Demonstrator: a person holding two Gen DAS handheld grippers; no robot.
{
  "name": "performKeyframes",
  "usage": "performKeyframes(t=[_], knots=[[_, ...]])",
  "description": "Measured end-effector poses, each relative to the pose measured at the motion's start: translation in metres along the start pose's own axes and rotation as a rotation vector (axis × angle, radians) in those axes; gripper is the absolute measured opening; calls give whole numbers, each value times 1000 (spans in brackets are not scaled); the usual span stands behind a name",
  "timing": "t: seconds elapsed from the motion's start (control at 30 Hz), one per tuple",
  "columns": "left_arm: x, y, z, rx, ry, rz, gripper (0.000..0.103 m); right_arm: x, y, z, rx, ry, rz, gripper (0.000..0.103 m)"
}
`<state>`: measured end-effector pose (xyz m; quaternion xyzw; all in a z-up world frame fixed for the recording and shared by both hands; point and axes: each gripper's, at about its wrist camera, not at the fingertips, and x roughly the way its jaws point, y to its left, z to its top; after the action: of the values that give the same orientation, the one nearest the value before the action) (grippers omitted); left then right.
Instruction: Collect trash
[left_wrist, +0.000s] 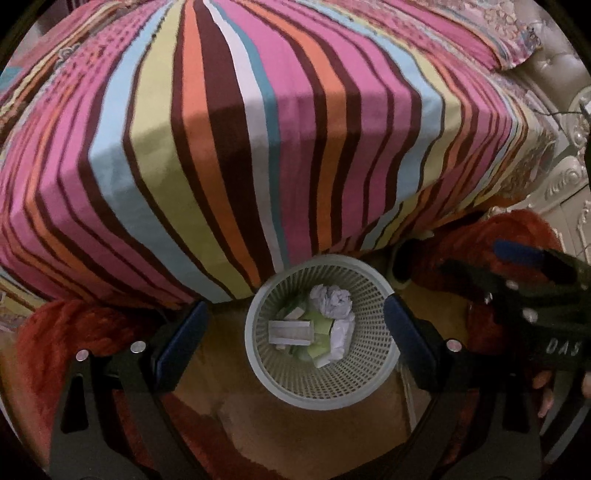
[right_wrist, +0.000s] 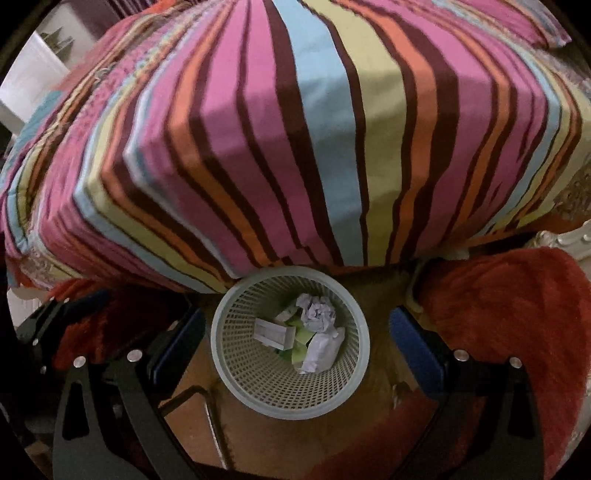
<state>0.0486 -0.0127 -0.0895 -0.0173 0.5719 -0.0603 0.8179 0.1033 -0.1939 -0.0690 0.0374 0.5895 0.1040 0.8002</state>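
A pale mesh waste basket (left_wrist: 266, 384) stands on the floor against the bed's edge; it also shows in the right wrist view (right_wrist: 236, 391). Inside lie a crumpled white paper ball (left_wrist: 332, 301) (right_wrist: 318, 314), a small white box (left_wrist: 290, 332) (right_wrist: 274, 333), a folded white wrapper (right_wrist: 323, 350) and green scraps. My left gripper (left_wrist: 295, 332) hovers above the basket, open and empty, its fingers either side of the rim. My right gripper (right_wrist: 295, 341) is also open and empty above the basket. The right gripper's body shows at the right of the left wrist view (left_wrist: 524, 288).
A bed with a striped pink, orange, brown and blue cover (left_wrist: 258, 129) (right_wrist: 314, 129) fills the upper view. Red fluffy rugs (left_wrist: 51, 332) (right_wrist: 509, 314) lie on the brown floor on both sides. An ornate cream nightstand (left_wrist: 569, 184) stands at the right.
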Motion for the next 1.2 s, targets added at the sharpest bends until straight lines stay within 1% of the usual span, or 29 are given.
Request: performKeyframes(t=[0.1,0.13,0.2,0.27,0.37,0.43,0.53,0.7,0.83,0.97,1.1,1.2], knots=[[-6,-6,-5,3,-34,9,93,-14,-4,-5,9,-31,15,95],[-10,-7,-6,1,-45,6,93,-22,-7,-5,18,-58,15,95],[-17,-8,-8,2,-66,0,93,-26,-9,-8,34,-92,15,95],[-22,-9,-9,8,-79,11,93,-29,-9,-10,41,-110,10,95],[-26,-9,-11,3,-94,25,93,-36,-5,-11,30,-131,5,95],[-30,-8,-11,-5,-107,2,93,-37,-2,-9,15,-139,4,95],[-32,-9,-12,-2,-115,-5,93,-39,3,-7,-19,-155,-2,95],[-27,-12,-12,8,-100,-4,93,-39,3,-5,-25,-166,-13,95],[-25,-11,-13,6,-97,13,93,-39,2,-5,-20,-166,-16,95],[-26,-8,-12,-6,-105,47,93,-40,0,-5,-15,-163,-17,95],[-28,-4,-11,-27,-111,25,93,-39,-1,-6,-18,-163,-20,95],[-27,0,-11,-48,-108,39,93,-37,-3,-6,-8,-153,-21,95]])
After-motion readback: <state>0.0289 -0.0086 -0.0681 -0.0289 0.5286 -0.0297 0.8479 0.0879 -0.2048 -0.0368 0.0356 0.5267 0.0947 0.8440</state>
